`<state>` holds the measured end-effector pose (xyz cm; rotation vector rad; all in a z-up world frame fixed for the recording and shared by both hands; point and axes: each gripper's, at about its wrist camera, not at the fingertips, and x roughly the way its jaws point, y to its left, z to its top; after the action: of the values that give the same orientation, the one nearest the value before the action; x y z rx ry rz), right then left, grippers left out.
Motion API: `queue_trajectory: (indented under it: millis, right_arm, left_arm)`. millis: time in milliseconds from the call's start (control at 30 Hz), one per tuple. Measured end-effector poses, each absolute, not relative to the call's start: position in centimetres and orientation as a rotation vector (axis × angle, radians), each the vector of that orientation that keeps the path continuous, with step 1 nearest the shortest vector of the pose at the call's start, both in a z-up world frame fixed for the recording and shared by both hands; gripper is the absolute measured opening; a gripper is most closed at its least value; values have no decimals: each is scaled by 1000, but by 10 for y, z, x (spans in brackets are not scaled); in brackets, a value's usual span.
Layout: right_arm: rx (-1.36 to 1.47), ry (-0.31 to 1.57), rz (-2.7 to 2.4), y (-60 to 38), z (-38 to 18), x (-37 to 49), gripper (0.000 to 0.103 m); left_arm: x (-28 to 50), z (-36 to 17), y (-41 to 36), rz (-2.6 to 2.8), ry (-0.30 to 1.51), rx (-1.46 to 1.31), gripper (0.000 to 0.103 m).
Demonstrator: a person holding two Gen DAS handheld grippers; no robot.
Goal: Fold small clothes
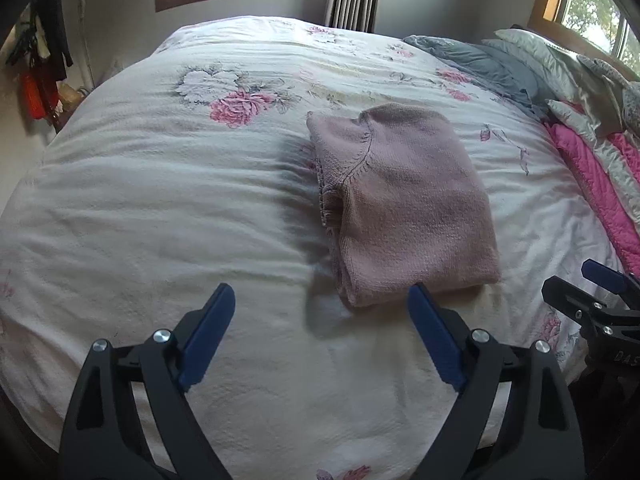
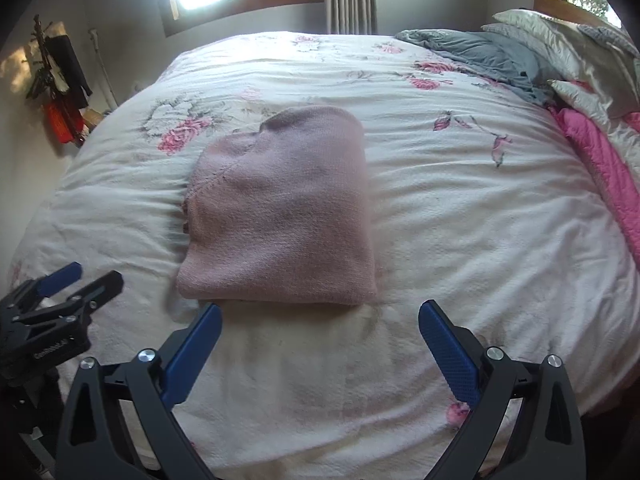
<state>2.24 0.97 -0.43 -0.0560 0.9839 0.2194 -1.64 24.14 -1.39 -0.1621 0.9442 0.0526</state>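
Bed with white floral-print quilted bedspread (image 1: pixel 160 200), pink roses scattered across it. Grey crumpled blanket (image 1: pixel 488 64) and satin pillows (image 1: pixel 536 52) at the head-end edge. Dusty-pink knitted sweater (image 1: pixel 400 200), folded into a compact rectangle, lying flat near the bedspread's middle. Left gripper (image 1: pixel 322 308) and right gripper (image 2: pixel 320 320): both spread wide, blue pads (image 2: pixel 448 352) empty, just short of the sweater's near edge.

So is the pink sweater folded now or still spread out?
Folded. The pink sweater lies as a compact stacked rectangle on the floral bedspread, layered edges showing along its left side, no sleeves trailing.
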Motion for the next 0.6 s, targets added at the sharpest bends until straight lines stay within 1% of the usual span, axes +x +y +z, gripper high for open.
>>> queue_trajectory:
  millis: [600]
  right_arm:
    - [-79, 955, 185, 8, 4, 15, 99]
  left_arm:
    - [-29, -12, 228, 85, 948, -125, 88]
